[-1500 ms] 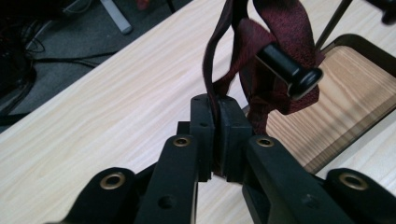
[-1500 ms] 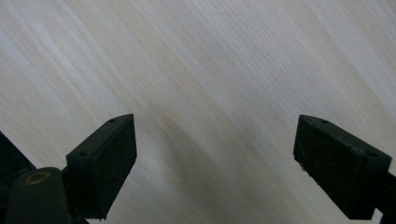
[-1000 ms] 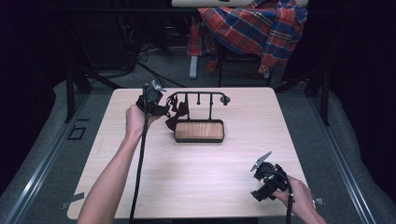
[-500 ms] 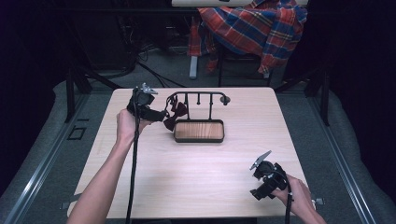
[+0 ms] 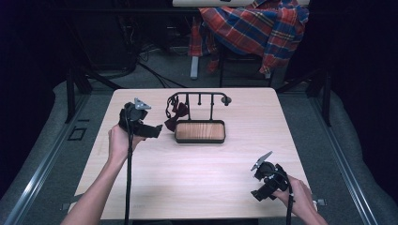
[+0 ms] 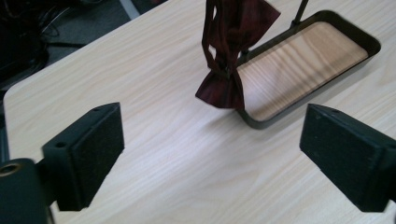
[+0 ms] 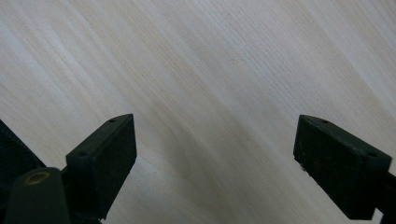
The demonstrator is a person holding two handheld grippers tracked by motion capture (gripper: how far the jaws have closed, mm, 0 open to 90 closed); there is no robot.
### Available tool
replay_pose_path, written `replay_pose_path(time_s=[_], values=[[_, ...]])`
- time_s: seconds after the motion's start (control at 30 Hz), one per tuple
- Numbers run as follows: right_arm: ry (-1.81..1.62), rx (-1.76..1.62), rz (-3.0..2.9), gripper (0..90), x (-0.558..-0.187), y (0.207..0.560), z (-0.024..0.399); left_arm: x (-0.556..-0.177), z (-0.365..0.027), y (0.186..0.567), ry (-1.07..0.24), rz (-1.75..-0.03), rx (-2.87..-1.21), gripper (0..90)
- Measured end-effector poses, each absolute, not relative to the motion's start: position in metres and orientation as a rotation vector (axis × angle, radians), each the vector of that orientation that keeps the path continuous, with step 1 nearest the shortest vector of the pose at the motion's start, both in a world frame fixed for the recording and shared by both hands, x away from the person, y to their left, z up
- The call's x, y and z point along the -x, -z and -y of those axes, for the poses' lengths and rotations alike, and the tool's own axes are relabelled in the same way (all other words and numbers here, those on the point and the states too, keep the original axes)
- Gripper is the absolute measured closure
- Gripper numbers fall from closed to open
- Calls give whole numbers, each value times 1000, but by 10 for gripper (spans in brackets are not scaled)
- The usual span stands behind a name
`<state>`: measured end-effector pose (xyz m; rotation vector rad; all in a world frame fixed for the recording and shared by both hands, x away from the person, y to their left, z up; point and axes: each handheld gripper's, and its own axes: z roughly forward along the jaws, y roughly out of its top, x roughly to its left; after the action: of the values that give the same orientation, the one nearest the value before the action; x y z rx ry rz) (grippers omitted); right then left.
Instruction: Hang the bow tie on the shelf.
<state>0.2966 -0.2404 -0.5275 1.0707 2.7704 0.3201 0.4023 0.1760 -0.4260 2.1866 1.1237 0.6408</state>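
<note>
A dark red bow tie point(image 5: 175, 115) hangs by its strap from the left end of a black wire rack point(image 5: 199, 97), which stands on a black tray with a wooden floor point(image 5: 200, 131). In the left gripper view the bow tie point(image 6: 229, 56) dangles just off the tray's corner point(image 6: 254, 122). My left gripper point(image 5: 154, 131) sits a little left of the bow tie; its jaws have just been opening and now stand open with nothing between them point(image 6: 212, 151). My right gripper point(image 5: 261, 194) rests near the table's front right, open over bare wood point(image 7: 215, 158).
The light wooden table point(image 5: 197, 178) has free room across its middle and front. A plaid cloth point(image 5: 256, 28) drapes over a chair behind the table. Dark floor and metal frame legs point(image 5: 72, 86) surround the table.
My left gripper has drawn back to the left, away from the rack, leaving the bow tie hanging there. The right hand has kept still.
</note>
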Motion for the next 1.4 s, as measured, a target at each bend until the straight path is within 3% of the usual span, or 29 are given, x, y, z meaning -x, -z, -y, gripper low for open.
replay_pose_path(time_s=[0.13, 0.9, 1.4], values=[[-321, -1073, -2767, 128, -296, 527, 240, -388, -183, 430, -653, -1156, -2184, 3], [-306, -1064, -2769, 128, -296, 528, 239, -319, -206, 461, -656, -1159, -2284, 0], [-298, -1058, -2772, 128, -295, 527, 238, -276, -209, 497, -534, -1067, -2428, 0]])
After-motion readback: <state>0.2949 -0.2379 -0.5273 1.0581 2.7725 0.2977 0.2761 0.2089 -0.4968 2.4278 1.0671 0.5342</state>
